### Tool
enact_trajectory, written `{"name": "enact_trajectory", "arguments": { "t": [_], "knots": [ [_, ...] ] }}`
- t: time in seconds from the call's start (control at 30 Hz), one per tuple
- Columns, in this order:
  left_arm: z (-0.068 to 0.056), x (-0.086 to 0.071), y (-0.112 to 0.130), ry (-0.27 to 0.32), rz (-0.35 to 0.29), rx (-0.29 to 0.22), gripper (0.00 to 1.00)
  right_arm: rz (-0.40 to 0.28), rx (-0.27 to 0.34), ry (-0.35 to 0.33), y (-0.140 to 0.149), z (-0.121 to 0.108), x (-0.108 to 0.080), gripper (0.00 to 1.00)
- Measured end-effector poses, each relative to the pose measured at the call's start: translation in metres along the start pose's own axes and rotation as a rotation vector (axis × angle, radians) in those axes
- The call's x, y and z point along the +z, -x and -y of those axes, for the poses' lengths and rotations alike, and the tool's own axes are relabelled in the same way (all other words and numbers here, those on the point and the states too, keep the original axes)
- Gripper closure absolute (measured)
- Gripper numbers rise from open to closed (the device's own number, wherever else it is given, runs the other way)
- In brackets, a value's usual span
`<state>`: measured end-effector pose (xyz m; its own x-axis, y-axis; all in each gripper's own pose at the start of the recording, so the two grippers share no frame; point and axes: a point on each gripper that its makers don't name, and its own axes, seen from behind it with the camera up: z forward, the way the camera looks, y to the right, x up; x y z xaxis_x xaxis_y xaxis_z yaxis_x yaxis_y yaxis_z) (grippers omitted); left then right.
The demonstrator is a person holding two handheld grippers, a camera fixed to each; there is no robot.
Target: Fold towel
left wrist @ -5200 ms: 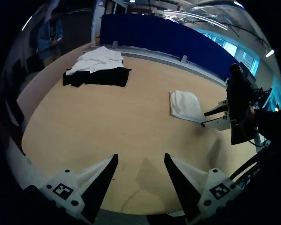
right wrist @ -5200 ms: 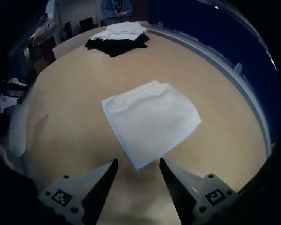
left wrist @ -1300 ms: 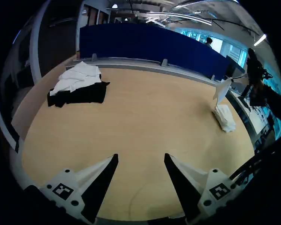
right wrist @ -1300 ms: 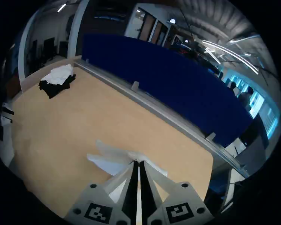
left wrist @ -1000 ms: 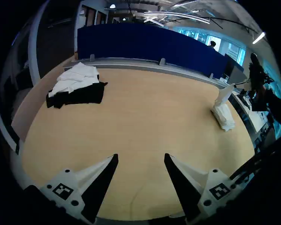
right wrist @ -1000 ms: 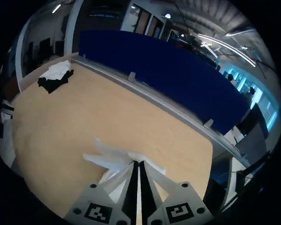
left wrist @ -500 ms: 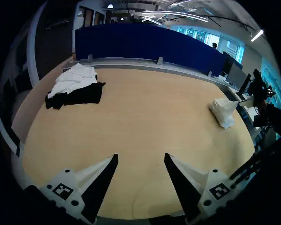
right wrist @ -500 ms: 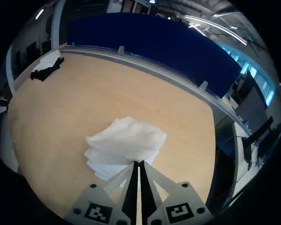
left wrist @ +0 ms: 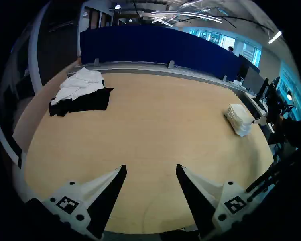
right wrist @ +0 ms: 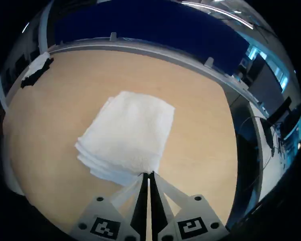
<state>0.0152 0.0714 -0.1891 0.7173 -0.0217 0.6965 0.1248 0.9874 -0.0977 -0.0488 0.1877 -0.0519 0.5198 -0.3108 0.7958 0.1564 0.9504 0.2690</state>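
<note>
**A:** Lying flat and folded into a thick white square, the towel rests on the light wooden table. In the left gripper view it sits near the table's right end.

**B:** And the right gripper?

**A:** The right gripper has its fingers pressed together on the towel's near corner, pinching the stacked layers at their edge.

**B:** The left one?

**A:** The left gripper hovers over bare tabletop with its fingers spread wide, well apart from the towel.

**B:** Any writing to read?

**A:** Each finger base carries a square black-and-white marker, a coded pattern rather than words.

**B:** Farther out?

**A:** A heap of white and black clothes lies at the table's far left corner. A dark blue partition runs along the far edge.
</note>
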Motion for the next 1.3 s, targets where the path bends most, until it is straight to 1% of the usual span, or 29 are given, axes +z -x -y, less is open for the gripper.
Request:
{"name": "enact_trajectory", "arguments": {
  "t": [0.17,0.27,0.43,0.53,0.63,0.67,0.73,0.8,0.87,0.93,1.0,1.07,1.3],
  "knots": [
    [0.000,-0.002,0.000,-0.001,0.000,0.004,0.09,0.037,0.037,0.017,0.016,0.000,0.013,0.97],
    [0.001,-0.002,0.001,-0.003,0.001,0.004,0.09,0.049,0.056,0.023,0.021,0.001,0.018,0.97],
    [0.001,-0.003,0.001,-0.004,0.001,0.006,0.09,0.046,0.077,0.030,0.023,0.004,0.022,0.95],
    [0.001,-0.004,0.001,-0.004,0.001,0.006,0.09,0.037,0.083,0.039,0.023,0.004,0.020,0.91],
    [0.002,-0.004,0.000,-0.004,-0.001,0.005,0.09,0.027,0.088,0.045,0.024,0.003,0.016,0.83],
    [0.002,-0.004,0.000,-0.004,-0.002,0.005,0.09,0.024,0.091,0.047,0.025,0.003,0.015,0.78],
    [0.004,-0.005,-0.001,-0.005,-0.002,0.003,0.09,0.017,0.100,0.055,0.026,0.002,0.012,0.62],
    [0.005,-0.005,-0.001,-0.004,-0.004,0.001,0.09,0.010,0.110,0.063,0.027,0.002,0.009,0.38],
    [0.006,-0.005,-0.002,-0.002,-0.006,0.000,0.09,0.004,0.120,0.069,0.028,0.002,0.006,0.19],
    [0.006,-0.005,-0.002,-0.001,-0.010,0.000,0.09,-0.005,0.125,0.075,0.028,0.002,0.003,0.15],
    [0.006,-0.004,-0.003,0.001,-0.013,-0.001,0.09,-0.013,0.128,0.078,0.028,0.003,0.000,0.05],
    [0.006,-0.004,-0.003,0.003,-0.016,-0.001,0.09,-0.019,0.131,0.074,0.027,0.005,-0.002,0.00],
    [0.007,-0.003,-0.007,0.011,-0.022,-0.001,0.09,-0.060,0.149,0.064,0.017,0.019,-0.014,0.00]
  ]
}}
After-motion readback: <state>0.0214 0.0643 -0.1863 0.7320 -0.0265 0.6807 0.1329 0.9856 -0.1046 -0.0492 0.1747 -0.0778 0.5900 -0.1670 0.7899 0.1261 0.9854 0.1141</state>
